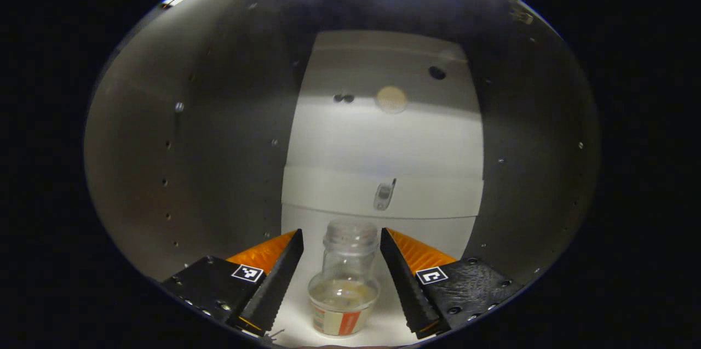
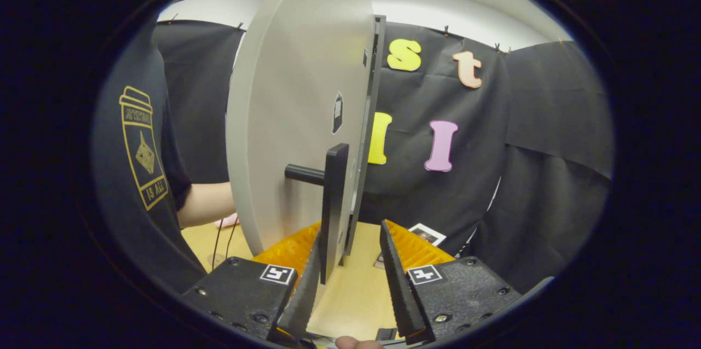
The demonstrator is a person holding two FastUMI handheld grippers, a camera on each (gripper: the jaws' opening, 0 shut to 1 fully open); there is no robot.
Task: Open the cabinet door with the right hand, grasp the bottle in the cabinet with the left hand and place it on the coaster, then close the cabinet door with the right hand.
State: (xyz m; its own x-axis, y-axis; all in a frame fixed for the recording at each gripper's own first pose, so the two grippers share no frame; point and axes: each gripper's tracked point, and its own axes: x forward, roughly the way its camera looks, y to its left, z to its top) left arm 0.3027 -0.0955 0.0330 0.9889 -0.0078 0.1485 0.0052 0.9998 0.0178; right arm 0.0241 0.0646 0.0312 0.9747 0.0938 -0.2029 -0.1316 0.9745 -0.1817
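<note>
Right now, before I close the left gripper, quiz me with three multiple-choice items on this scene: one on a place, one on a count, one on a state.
1. Where is the bottle?
A. On a coaster outside the cabinet
B. Inside the cabinet, between the left gripper's fingers
C. Lying on the floor

2. How many bottles stand in the cabinet?
A. One
B. Two
C. Three

3. How is the cabinet door?
A. Shut
B. Taken off
C. Swung open, its handle between the right gripper's fingers

Key: 1 B, the left gripper view shows it upright on the cabinet's floor with a gap to each finger. 2 A, a single bottle is there. 3 C, the right gripper view shows the door's edge standing out.
</note>
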